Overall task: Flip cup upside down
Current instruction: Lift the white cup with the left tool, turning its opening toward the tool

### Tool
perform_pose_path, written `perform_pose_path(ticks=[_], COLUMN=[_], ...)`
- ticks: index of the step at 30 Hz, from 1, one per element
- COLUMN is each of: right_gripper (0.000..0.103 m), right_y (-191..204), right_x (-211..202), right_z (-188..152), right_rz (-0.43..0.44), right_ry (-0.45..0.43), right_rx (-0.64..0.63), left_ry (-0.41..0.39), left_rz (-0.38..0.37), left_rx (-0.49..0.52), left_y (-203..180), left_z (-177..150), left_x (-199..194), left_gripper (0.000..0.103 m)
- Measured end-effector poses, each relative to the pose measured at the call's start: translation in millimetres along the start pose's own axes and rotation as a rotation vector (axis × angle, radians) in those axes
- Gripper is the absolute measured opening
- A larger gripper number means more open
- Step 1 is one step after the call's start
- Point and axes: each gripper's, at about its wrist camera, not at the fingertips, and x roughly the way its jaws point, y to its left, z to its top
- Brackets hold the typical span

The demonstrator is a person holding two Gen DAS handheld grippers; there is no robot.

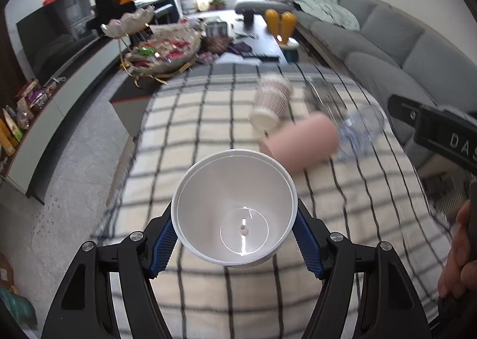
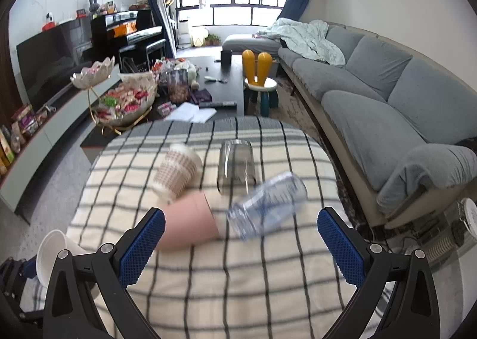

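My left gripper (image 1: 235, 237) is shut on a white plastic cup (image 1: 235, 208), its blue pads pressed to the cup's sides. The cup's mouth faces the camera and I see its inner bottom; it is held above the checked cloth. The same cup shows in the right wrist view (image 2: 50, 252) at the lower left, lying tilted in the left gripper. My right gripper (image 2: 241, 243) is open and empty above the cloth, short of the pink cup. Its body shows at the right edge of the left wrist view (image 1: 435, 127).
On the checked cloth (image 2: 238, 294) lie a pink cup (image 2: 190, 224), a dotted paper cup (image 2: 177, 172), a clear plastic bottle (image 2: 268, 202) and an upside-down glass (image 2: 237, 164). A cluttered dark coffee table (image 2: 214, 79) lies beyond, a grey sofa (image 2: 387, 94) to the right.
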Motion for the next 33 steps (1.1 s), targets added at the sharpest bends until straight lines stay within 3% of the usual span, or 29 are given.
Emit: perform_pose_path(ticks=[8, 11, 16, 24, 29, 33], right_gripper=[0.103, 0.103, 0.103, 0.103, 0.103, 0.103], right_y=[-21, -27, -36, -41, -43, -42], right_x=[-2, 4, 18, 44, 54, 56], right_z=[-29, -30, -31, -30, -30, -29], right_rz=[-0.008, -0.028, -0.048, -0.057, -0.063, -0.062], right_ry=[0.061, 0.063, 0.083, 0.119, 0.131, 0.136], right_rx=[0.043, 0.044, 0.066, 0.084, 0.091, 0.091], left_ry=[0.109, 0.175, 0.237, 0.273, 0.28, 0.263], left_rz=[-0.086, -0.123, -0.123, -0.142, -0.115, -0.11], left_rx=[0.046, 0.052, 0.064, 0.081, 0.083, 0.079], left_y=[-22, -28, -33, -36, -35, -33], left_z=[-12, -15, -7, 6, 6, 9], left_x=[12, 31, 71, 98, 109, 113], left_gripper=[0.07, 0.07, 0.07, 0.069, 0.082, 0.079])
